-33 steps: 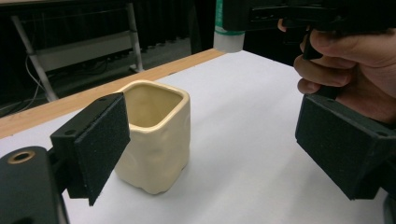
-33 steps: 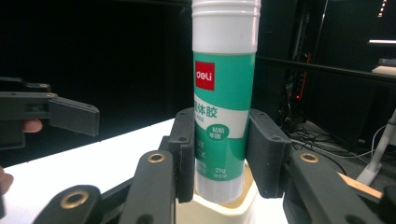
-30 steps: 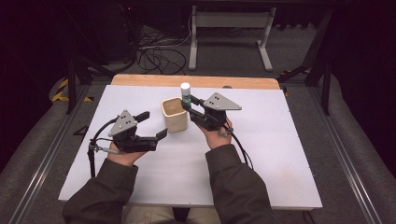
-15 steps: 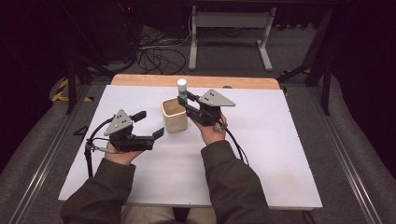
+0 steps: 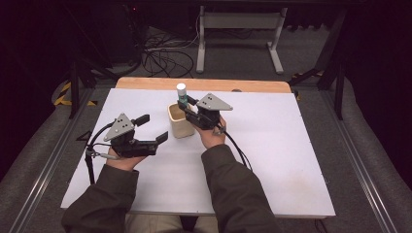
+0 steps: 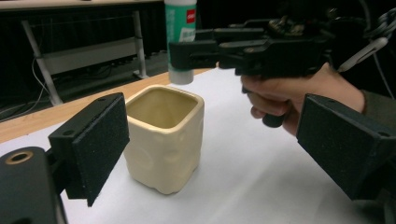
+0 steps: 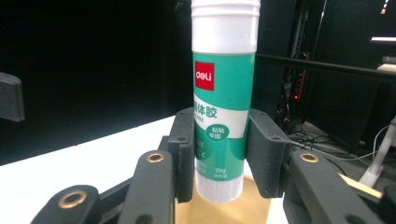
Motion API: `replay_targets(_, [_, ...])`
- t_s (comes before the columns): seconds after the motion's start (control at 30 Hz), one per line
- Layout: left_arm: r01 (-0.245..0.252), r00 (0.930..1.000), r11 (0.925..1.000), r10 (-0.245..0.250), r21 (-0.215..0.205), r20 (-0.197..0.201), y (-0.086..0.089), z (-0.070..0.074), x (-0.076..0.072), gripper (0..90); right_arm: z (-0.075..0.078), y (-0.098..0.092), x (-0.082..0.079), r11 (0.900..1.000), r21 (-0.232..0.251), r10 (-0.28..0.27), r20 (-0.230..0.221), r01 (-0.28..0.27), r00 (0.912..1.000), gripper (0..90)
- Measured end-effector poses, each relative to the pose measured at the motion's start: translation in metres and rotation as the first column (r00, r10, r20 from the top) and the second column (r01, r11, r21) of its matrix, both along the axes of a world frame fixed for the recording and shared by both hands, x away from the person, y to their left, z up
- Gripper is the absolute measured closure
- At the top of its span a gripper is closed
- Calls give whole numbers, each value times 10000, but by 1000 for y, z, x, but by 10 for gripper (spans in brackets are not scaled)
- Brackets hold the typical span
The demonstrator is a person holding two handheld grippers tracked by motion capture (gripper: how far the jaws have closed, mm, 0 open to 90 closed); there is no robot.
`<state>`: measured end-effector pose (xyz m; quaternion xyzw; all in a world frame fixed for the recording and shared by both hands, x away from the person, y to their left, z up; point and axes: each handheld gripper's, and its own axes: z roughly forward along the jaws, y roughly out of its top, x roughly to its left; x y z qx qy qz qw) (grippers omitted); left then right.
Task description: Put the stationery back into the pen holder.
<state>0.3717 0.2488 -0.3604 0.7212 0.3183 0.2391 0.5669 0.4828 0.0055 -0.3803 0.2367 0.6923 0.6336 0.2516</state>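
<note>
The right gripper (image 7: 219, 158) is clamping a green-and-white glue stick (image 7: 223, 98) upright between its jaws, holding it over the open mouth of a cream square cup (image 6: 163, 137), seemingly just above the rim. The left gripper (image 5: 151, 128) is sitting spread wide beside the cup on the white table (image 5: 272, 145).
</note>
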Motion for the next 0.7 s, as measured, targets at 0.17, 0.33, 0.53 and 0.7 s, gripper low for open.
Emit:
replay_targets(0.17, [-10,10000,10000,11,-51,81,2,1,-1,105,-11,7,6,10000,32,-42,-214,43,9998,654])
replay_targets(0.33, [-30,10000,9998,31,-194,52,4,2,-2,105,-19,11,9,9999,46,-116,-425,118,9990,652])
replay_targets(0.53, [-22,9999,9998,25,-204,120,6,4,-3,105,-24,14,11,9999,1,-127,-538,127,9985,651])
replay_targets(0.7, [-56,9999,9997,59,-257,121,6,4,-3,105,-27,15,12,9998,-65,-174,-629,171,9979,652])
